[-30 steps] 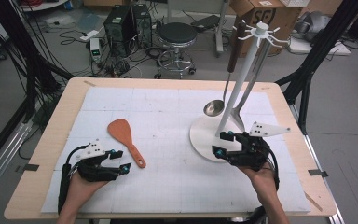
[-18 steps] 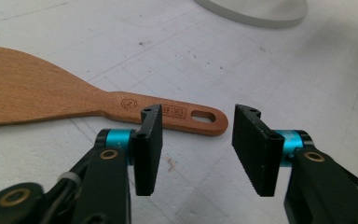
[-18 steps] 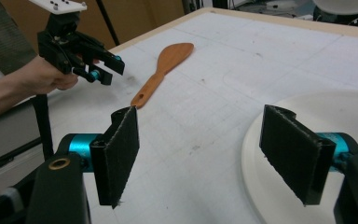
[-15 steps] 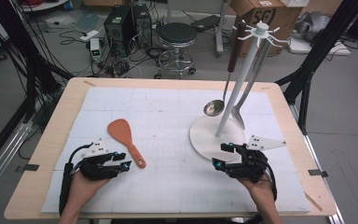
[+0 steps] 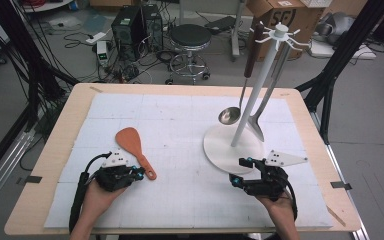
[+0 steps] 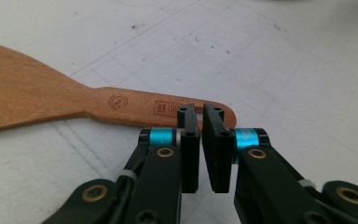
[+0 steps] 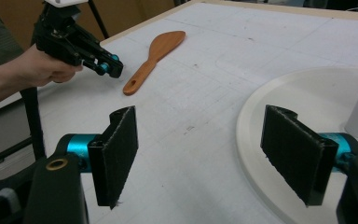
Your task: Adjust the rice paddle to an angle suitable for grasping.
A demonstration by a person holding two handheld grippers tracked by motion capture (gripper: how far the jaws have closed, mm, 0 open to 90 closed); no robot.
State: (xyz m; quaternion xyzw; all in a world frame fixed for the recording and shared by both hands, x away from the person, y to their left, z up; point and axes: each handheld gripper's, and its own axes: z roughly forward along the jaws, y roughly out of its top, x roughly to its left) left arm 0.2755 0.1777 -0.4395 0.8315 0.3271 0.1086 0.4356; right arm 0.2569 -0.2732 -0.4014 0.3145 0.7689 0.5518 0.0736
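White gridded mat (image 5: 180, 120); flat wooden spatula (image 5: 132, 144). Left gripper (image 6: 200, 116) just closed, empty; right gripper (image 7: 209, 158) wide apart.

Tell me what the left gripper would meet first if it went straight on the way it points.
Most likely the wooden spatula: the left gripper, jaws just closed with nothing between them, points at its handle end, seemingly just short of it, though depth is hard to judge.
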